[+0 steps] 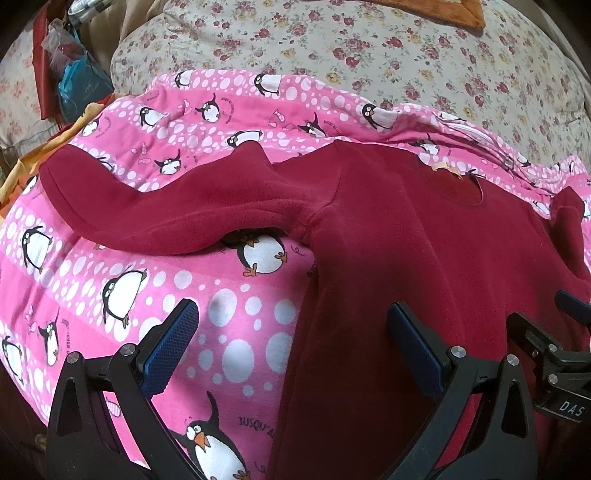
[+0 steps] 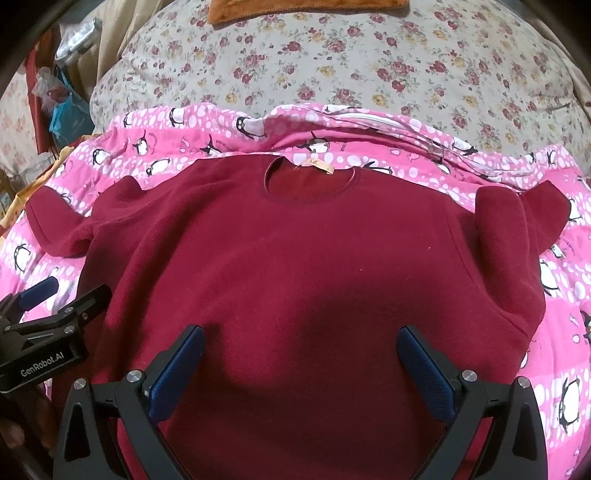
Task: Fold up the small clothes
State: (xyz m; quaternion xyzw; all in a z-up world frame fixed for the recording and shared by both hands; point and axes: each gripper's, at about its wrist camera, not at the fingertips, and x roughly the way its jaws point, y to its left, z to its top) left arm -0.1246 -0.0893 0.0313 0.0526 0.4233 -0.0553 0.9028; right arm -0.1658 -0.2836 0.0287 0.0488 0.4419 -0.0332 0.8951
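Observation:
A dark red fleece sweater (image 2: 295, 258) lies spread flat, front up, on a pink penguin-print blanket (image 1: 122, 295). Its neck opening with a tan label (image 2: 319, 168) points away from me. One sleeve (image 1: 147, 206) stretches out to the left, and the other sleeve (image 2: 517, 218) is bunched at the right. My left gripper (image 1: 295, 328) hovers open over the sweater's left side edge, holding nothing. My right gripper (image 2: 301, 354) hovers open above the sweater's lower middle, also holding nothing. The left gripper (image 2: 51, 299) also shows at the left edge of the right wrist view.
A floral quilt (image 2: 332, 66) covers the bed beyond the blanket. An orange-brown cloth (image 2: 306, 11) lies at the far edge. Plastic bags and clutter (image 1: 74, 74) sit at the upper left. Yellow-orange fabric (image 1: 48, 147) pokes out at the blanket's left edge.

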